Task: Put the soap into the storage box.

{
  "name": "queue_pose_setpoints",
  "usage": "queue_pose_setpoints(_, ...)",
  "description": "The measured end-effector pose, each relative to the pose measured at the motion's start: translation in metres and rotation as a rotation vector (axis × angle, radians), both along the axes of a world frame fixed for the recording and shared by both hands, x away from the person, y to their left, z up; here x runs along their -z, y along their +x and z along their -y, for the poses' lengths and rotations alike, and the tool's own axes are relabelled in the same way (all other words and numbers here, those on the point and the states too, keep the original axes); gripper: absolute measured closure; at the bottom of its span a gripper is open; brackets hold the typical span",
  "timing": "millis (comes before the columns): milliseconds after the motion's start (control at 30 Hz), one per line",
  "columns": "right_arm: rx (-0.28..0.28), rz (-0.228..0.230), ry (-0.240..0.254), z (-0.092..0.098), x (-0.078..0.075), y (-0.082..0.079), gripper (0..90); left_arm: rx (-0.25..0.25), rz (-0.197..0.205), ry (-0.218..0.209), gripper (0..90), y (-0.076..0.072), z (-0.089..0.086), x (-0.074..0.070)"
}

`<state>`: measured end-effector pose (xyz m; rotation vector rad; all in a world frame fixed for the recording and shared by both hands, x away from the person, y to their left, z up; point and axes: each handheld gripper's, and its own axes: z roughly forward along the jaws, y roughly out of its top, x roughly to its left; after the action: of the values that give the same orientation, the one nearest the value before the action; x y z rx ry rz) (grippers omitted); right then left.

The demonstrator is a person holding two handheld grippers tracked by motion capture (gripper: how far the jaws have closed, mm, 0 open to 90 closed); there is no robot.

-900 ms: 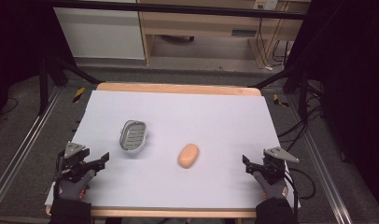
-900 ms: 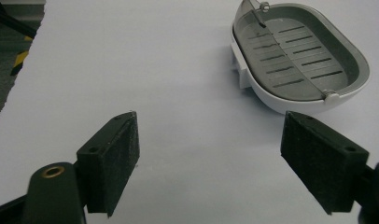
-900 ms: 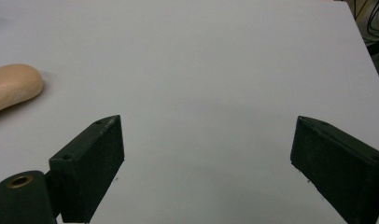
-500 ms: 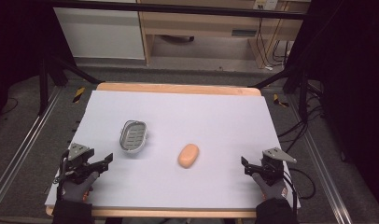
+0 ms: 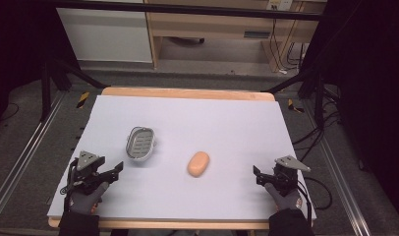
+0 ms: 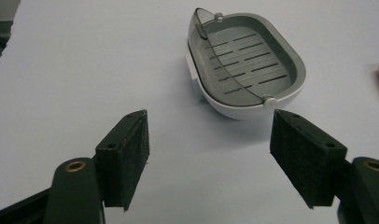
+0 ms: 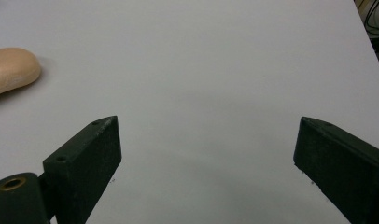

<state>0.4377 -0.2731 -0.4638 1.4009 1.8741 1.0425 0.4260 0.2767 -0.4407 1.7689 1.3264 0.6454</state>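
A grey soap dish (image 5: 140, 143) with a slotted insert and a clear hinged lid stands left of the middle of the white table (image 5: 212, 118). A peach-coloured soap bar (image 5: 198, 163) lies to its right, bare on the table. My left gripper (image 5: 116, 169) sits near the front left corner, open, pointing toward the dish. In the left gripper view the dish (image 6: 246, 65) lies just beyond the open left gripper (image 6: 208, 154), nothing between the pads. My right gripper (image 5: 256, 174) rests at the front right, open wide. In the right gripper view the soap bar (image 7: 12, 70) shows at far left, beyond the open right gripper (image 7: 206, 154).
The white sheet covers a wooden tabletop with its edge (image 5: 187, 92) showing at the back. Metal rails (image 5: 20, 162) run along both sides on the floor. Cabinets and cables (image 5: 281, 44) stand behind the table. Gloved hands hold both grippers at the front edge.
My left gripper has edged a little to the right, toward the soap dish. The right gripper has hardly moved. Dish and soap lie where they were.
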Motion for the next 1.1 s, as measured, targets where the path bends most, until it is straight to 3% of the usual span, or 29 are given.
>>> queue_pose_setpoints(1100, 0.005, -0.007, -0.001, -0.003, -0.001, 0.001, 6.9, 0.089, 0.006, 0.011, 25.7, -0.003, 0.041, -0.007)
